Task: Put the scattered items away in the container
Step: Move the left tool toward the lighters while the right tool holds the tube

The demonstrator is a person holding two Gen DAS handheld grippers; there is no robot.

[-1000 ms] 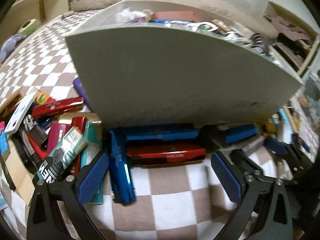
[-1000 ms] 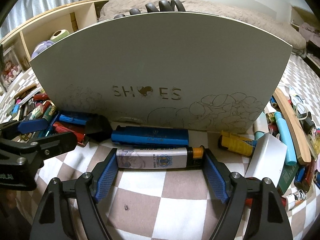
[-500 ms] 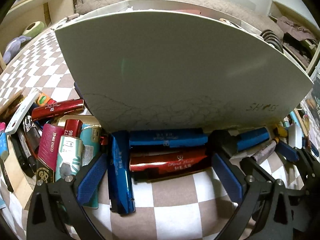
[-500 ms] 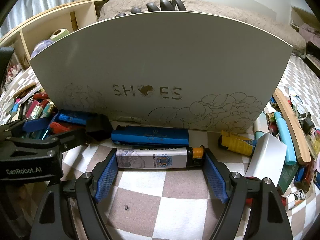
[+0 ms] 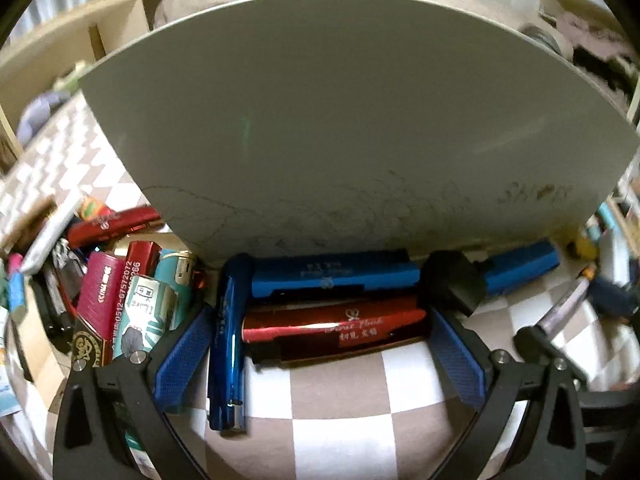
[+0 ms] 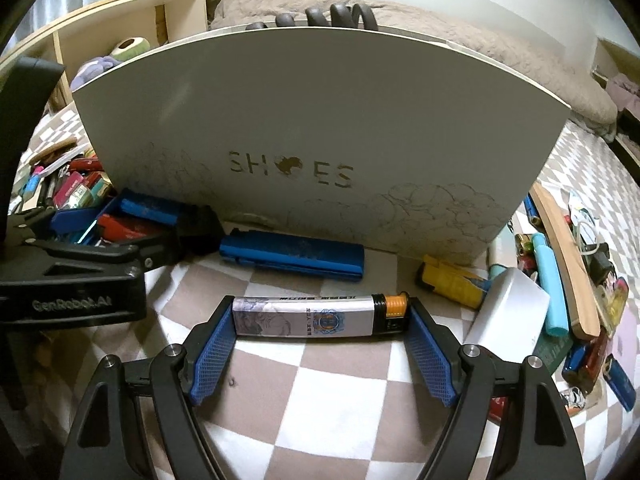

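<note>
The right gripper (image 6: pixel 320 328) clamped a white lighter (image 6: pixel 316 317) end to end, its pads on both tips, a lengthwise hold suited to lifting it. At its ten o'clock the left gripper (image 5: pixel 320 340) stood wide open, straddling a red lighter (image 5: pixel 336 326) without pressing it. At twelve o'clock stood the shoe box (image 6: pixel 320 140), the container, on the checked bed cover (image 6: pixel 340 392).

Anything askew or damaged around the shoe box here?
The shoe box has worn print: its SHOES lettering looks rubbed and patchy. Lighters lie scattered against its base at mixed angles, one blue lighter crosswise to the red lighter. Nothing looks spilled.
</note>
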